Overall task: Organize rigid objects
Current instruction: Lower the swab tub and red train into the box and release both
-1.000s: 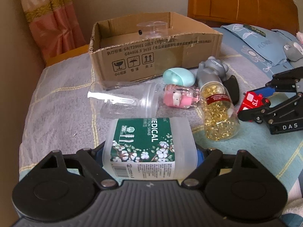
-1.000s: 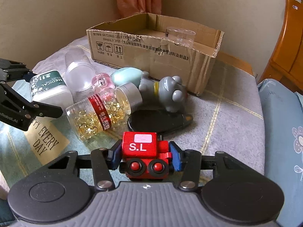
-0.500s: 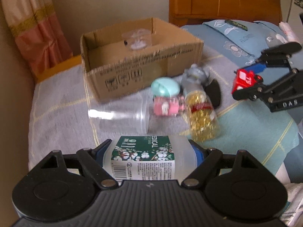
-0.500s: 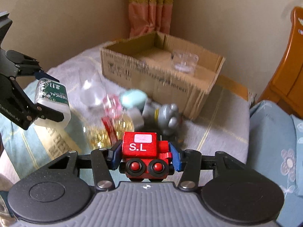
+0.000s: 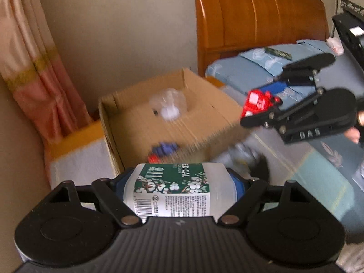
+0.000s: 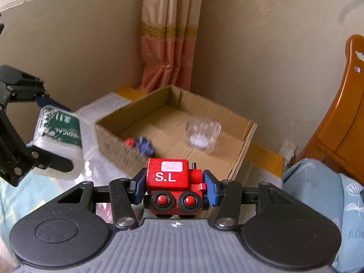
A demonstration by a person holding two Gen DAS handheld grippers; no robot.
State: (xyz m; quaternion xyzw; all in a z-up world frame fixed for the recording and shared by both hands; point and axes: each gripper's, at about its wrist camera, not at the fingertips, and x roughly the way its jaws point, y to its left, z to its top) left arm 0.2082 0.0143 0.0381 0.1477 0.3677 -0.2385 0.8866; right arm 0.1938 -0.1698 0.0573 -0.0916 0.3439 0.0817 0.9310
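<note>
Left gripper [image 5: 179, 185]: fingers closed on a cotton swab tub [image 5: 179, 188], a translucent container with a green floral label, lying crosswise between the blue pads. In the right wrist view the same tub [image 6: 56, 141] hangs in the air just left of the cardboard box [image 6: 241, 157], clear of the bed.

Right gripper [image 6: 174, 187]: fingers closed on a red toy train [image 6: 174, 182] marked "S.L", its two black wheels with red hubs facing the camera. In the left wrist view the train [image 5: 258, 102] is held off the bed at the right-hand corner of the box [image 5: 113, 134].

The cardboard box stands open on the bed, in the room corner, with a pink and cream curtain [image 6: 169, 34] behind it. Inside the box:
- a clear plastic cup [image 6: 202, 134], upright, towards the far wall;
- a small blue and red object [image 6: 142, 146] against the near wall; too blurred to identify.

Right of the box stands an orange wooden headboard [image 5: 261, 18], with light blue floral bedding [image 5: 257, 68] below it. Items on the bed below the box's near wall are blurred and cannot be told apart.
</note>
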